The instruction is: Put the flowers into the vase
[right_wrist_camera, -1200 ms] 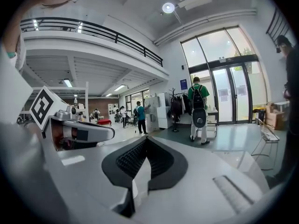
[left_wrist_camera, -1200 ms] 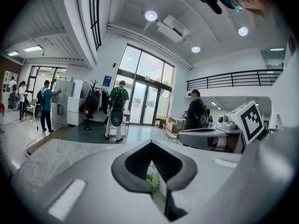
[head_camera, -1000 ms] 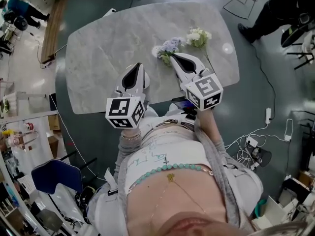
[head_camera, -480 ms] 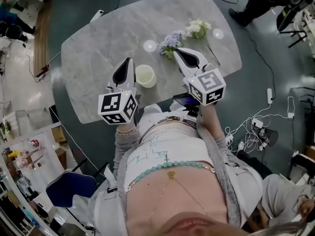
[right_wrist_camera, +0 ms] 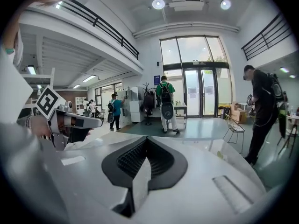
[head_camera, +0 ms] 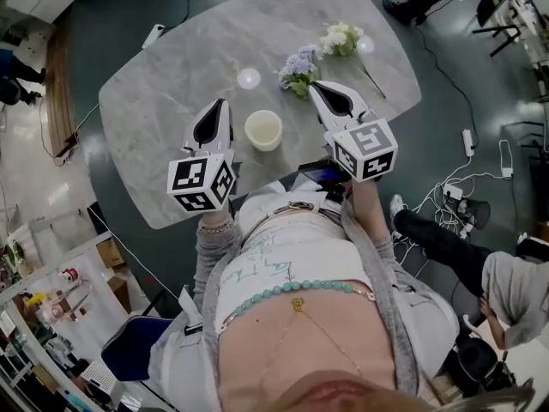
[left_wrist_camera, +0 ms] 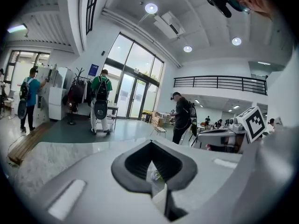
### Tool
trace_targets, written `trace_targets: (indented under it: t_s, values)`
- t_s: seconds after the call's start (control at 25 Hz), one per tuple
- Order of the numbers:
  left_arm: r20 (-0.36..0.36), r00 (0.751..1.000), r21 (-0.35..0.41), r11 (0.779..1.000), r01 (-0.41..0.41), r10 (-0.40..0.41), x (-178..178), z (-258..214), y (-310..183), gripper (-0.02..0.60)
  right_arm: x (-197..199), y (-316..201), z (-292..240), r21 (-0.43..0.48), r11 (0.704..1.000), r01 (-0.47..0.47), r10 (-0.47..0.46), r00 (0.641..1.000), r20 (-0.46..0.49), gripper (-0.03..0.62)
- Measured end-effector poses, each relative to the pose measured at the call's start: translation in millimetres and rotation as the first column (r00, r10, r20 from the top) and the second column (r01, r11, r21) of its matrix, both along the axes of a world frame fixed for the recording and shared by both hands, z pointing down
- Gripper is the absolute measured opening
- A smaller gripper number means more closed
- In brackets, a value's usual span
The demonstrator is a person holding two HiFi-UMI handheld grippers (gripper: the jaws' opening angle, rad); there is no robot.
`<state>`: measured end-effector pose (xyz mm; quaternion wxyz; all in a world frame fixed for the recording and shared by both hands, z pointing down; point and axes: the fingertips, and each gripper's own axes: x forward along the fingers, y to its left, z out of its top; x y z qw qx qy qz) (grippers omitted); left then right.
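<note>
left gripper (head_camera: 216, 106) + right gripper (head_camera: 318, 87) both closed, empty | flowers (head_camera: 298, 67) probably light, floppy, crushable | pinch stems (head_camera: 373, 79) gently, not blooms | vase (head_camera: 263, 130) sits nearer, left

Large open work hall, office-lab type; double-height ceiling, recessed lights (right_wrist_camera: 158, 3); mezzanine railing (left_wrist_camera: 219, 81) above; tall glass entrance doors (right_wrist_camera: 196, 94); people with backpacks (left_wrist_camera: 101, 101) standing about; grey floor (head_camera: 94, 24) strewn with cables (head_camera: 446, 197), power strip (head_camera: 467, 136); marble-topped table (head_camera: 171, 84) mid-room.
</note>
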<state>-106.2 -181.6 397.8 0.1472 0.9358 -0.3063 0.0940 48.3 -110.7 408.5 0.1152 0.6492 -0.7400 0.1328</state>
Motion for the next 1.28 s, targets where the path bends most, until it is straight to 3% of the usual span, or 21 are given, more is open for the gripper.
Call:
trace_targets:
  t_s: [0.32, 0.84, 1.28]
  values:
    - [0.020, 1.000, -0.028, 1.000, -0.009, 0.009, 0.9, 16.0, -2.7, 0.000, 19.3, 3.0, 6.7, -0.023, 0.999, -0.040, 0.040, 0.999, -0.012, 0.026]
    - [0.039, 0.990, -0.072, 0.988, 0.138, -0.135, 2.2, 18.3, -13.4, 0.000, 53.6, -25.5, 12.7, -0.076, 0.996, 0.055, -0.056, 0.998, -0.013, 0.026]
    - [0.079, 0.982, -0.093, 0.979, 0.181, -0.174, -7.7, 28.5, -7.4, 0.000, 71.6, -26.3, 41.9, -0.133, 0.989, 0.067, -0.068, 0.998, -0.005, 0.025]
